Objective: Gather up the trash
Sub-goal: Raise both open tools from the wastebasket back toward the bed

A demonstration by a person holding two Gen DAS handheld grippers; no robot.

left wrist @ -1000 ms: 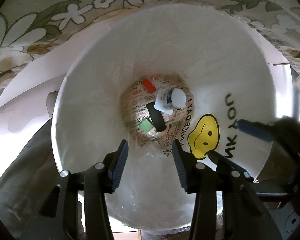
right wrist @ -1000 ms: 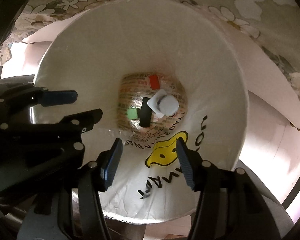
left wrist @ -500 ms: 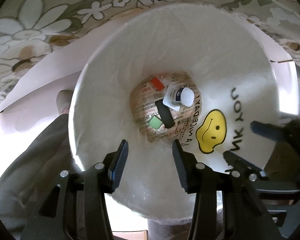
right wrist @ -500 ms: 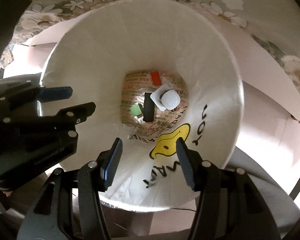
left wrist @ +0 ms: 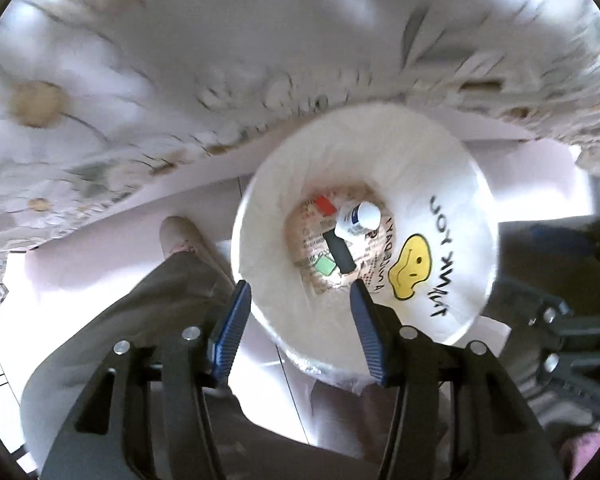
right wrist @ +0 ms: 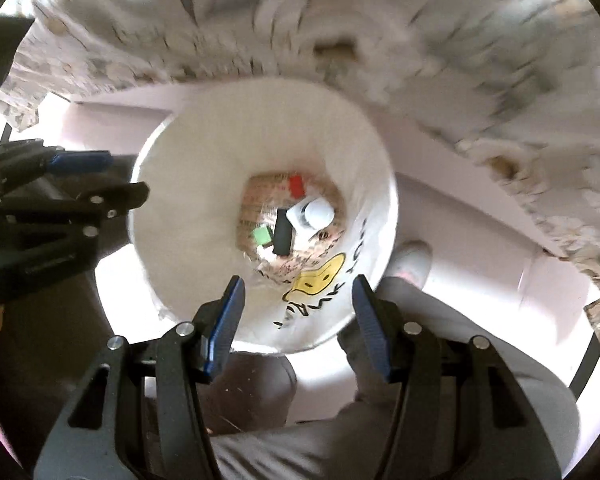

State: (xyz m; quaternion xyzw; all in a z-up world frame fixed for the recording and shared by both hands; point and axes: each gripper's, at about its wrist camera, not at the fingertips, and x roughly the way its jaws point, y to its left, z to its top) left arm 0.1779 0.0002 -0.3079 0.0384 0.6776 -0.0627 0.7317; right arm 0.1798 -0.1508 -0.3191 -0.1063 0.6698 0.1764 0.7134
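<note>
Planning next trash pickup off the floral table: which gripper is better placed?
Roughly even, slightly left: the left gripper and right gripper both hang open and empty above the white smiley trash bag, but more floral tablecloth fills the left view.

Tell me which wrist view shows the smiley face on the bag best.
The left wrist view: the whole yellow smiley face shows unobstructed on the bag wall. The right wrist view shows it squashed and foreshortened near the rim.

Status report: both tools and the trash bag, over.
Left tool open, jaws just widened, empty. Right tool open, empty. Bag below holds bottle, black piece, red and green bits. Nothing in the way.
</note>
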